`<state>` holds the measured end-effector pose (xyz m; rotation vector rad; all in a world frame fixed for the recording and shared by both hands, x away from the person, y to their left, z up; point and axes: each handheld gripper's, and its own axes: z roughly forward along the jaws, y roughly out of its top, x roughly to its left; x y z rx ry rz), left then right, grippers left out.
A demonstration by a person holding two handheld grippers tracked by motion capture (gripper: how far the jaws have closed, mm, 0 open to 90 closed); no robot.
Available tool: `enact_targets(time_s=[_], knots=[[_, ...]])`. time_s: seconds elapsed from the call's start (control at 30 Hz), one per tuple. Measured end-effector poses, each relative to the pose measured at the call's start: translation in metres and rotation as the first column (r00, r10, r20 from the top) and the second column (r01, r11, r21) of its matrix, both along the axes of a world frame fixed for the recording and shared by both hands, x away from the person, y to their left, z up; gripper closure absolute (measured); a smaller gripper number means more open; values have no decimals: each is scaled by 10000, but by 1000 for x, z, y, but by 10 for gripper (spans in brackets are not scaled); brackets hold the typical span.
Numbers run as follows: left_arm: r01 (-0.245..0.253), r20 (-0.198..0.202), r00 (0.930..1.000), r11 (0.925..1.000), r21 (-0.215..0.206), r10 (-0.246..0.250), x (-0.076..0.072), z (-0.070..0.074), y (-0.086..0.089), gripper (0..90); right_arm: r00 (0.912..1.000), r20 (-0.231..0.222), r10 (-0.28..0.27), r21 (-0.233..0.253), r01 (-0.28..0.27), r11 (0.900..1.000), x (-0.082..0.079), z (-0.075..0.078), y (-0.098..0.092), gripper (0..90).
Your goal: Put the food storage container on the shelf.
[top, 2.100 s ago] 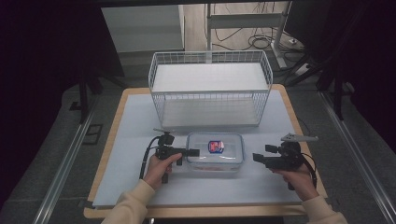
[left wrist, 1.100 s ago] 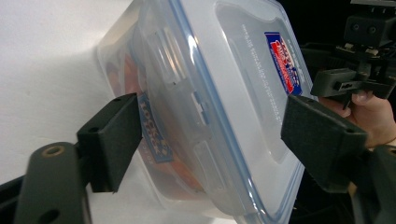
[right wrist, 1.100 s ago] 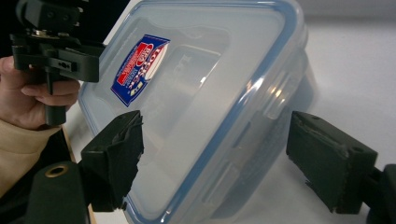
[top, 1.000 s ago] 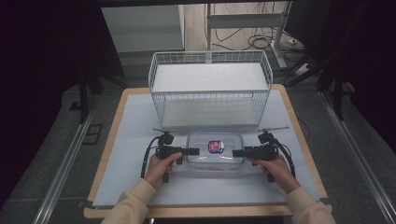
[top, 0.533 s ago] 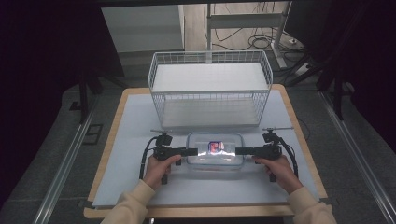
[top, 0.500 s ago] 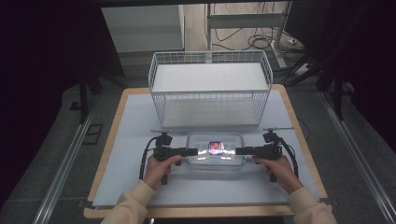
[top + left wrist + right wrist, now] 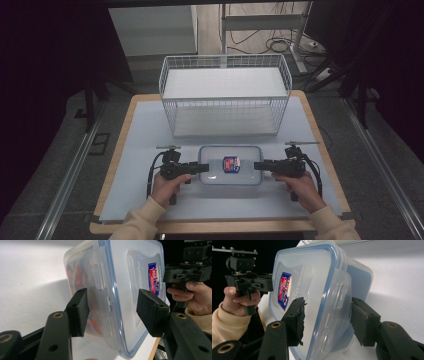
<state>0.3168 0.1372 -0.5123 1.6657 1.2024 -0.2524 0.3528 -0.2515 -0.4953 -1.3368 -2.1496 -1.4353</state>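
High view: a lidded container (image 7: 230, 165) is seen on the bench (image 7: 140, 130) before a wire basket (image 7: 225, 95); left tool (image 7: 112, 312) and right tool (image 7: 327, 320) views: open jaws are set astride its stiff, probably slippery end latches.

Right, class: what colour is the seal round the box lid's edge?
Blue, on a clear lid; the right gripper view shows it best.
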Motion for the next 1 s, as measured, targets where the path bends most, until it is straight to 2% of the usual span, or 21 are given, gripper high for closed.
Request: enact_targets(time_s=[0.4, 1.0], knots=[[-97, 341, 9994, 10000, -16, 97, -7, 0, 0, 463, 9997, 181, -149, 294, 143, 9995, -6, -2, -2, 498], [-298, 1051, 9941, 9990, 340, 261, -17, 7, -5, 482, 9973, 656, -317, 397, 291, 9988, -14, 2, -4, 514]])
